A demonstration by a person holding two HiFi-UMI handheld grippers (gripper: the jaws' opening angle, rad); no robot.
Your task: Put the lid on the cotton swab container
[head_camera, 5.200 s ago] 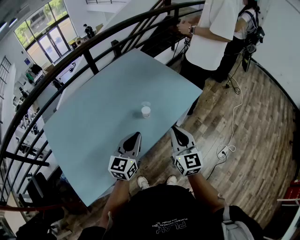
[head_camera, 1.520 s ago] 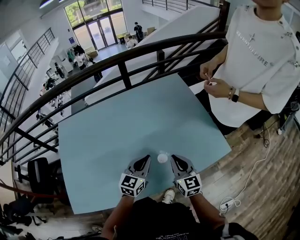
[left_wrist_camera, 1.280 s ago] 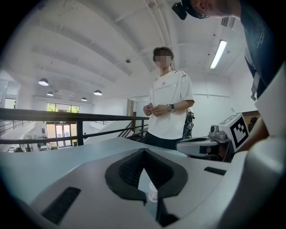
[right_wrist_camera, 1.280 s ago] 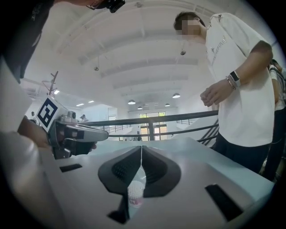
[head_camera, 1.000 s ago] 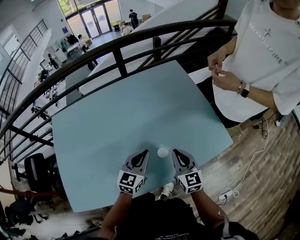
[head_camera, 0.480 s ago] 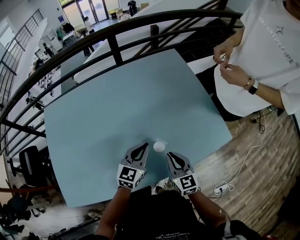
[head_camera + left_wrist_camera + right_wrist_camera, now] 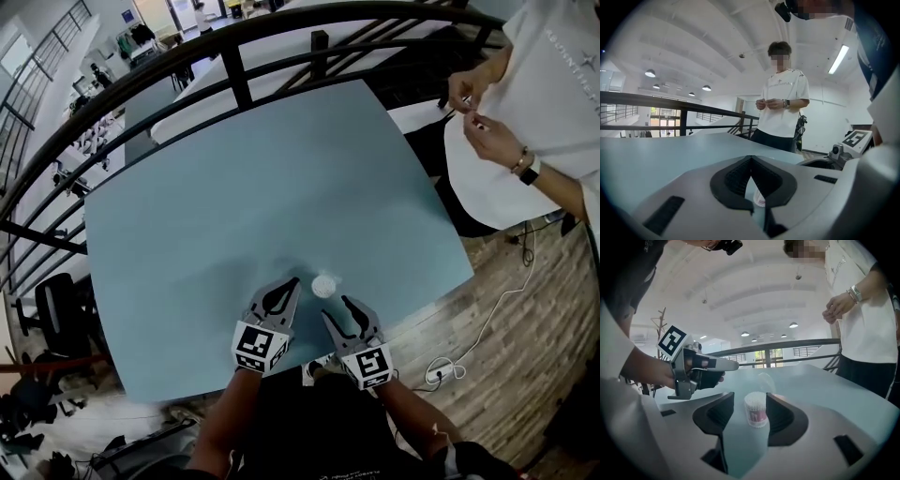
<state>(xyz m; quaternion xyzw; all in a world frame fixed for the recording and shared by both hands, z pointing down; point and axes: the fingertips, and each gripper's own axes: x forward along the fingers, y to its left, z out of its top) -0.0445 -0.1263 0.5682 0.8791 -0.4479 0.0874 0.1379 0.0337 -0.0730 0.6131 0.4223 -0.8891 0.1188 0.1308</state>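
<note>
A small round cotton swab container (image 7: pixel 324 285) (image 7: pixel 755 414) stands uncovered on the light blue table (image 7: pixel 234 206), white swab tips showing at its top. A clear lid (image 7: pixel 765 380) lies just beyond it. My right gripper (image 7: pixel 336 307) (image 7: pixel 746 412) is open; its jaws have just been opening, and the container stands at their tips, untouched by the pads. My left gripper (image 7: pixel 293 282) (image 7: pixel 751 159) is to the left of the container, its fingertips meeting, with nothing held. Through the gap below its tips I see part of the container (image 7: pixel 756 197).
A person in a white shirt (image 7: pixel 539 112) stands at the table's far right corner. A black railing (image 7: pixel 234 66) runs behind the table. The table's near edge (image 7: pixel 309 361) is close to my grippers, with wooden floor and a white cable (image 7: pixel 469 342) beyond.
The right gripper's jaws have spread apart, having been shut half a second ago. Both grippers have sunk a little toward the table. The container has not moved.
</note>
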